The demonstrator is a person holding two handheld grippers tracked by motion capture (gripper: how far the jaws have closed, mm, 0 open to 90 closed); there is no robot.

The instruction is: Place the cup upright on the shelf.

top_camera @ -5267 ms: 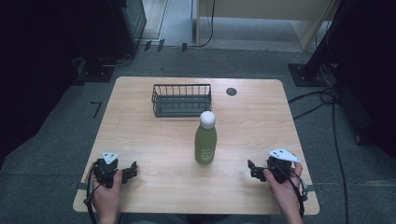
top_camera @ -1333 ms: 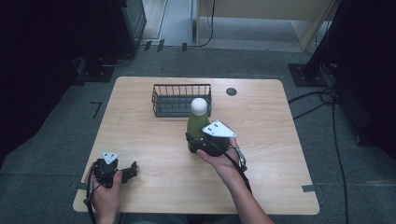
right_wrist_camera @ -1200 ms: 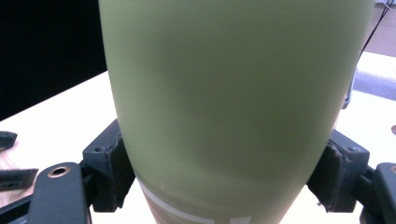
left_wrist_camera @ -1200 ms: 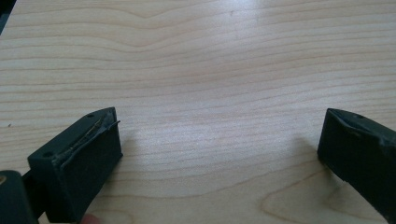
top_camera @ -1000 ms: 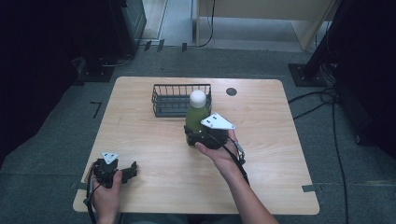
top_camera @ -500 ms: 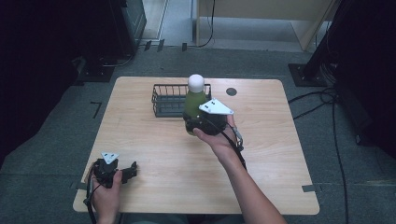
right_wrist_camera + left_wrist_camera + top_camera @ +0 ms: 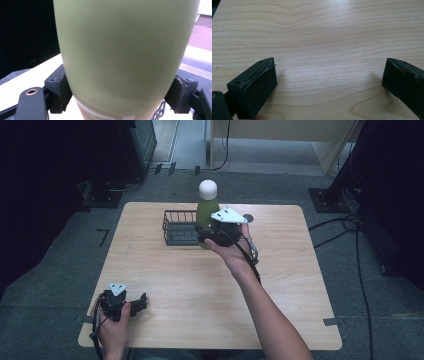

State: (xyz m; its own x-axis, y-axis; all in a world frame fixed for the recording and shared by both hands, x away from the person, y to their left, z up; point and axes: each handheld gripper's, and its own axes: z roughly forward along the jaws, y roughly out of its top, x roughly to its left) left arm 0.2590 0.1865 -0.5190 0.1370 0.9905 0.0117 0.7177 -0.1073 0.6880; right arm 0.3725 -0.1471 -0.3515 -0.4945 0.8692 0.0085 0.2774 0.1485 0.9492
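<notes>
A green bottle (image 7: pixel 206 213) with a white cap hangs upright in the air over the right end of the black wire basket (image 7: pixel 176 228). My right gripper (image 7: pixel 209 236) is shut on its lower body. In the right gripper view the green bottle (image 7: pixel 125 50) sits between both pads (image 7: pixel 58 91), which press its sides. My left gripper (image 7: pixel 134 304) rests near the table's front left corner. Its jaws stand wide open over bare wood in the left gripper view, with nothing between its fingertips (image 7: pixel 257 87).
The wooden table (image 7: pixel 190 285) has a round dark grommet hole (image 7: pixel 247 218) behind the right hand. Dark equipment and cables surround the table on the grey floor.
My right gripper has lifted the bottle off the table and carried it back toward the basket. The left gripper has stayed where it was.
</notes>
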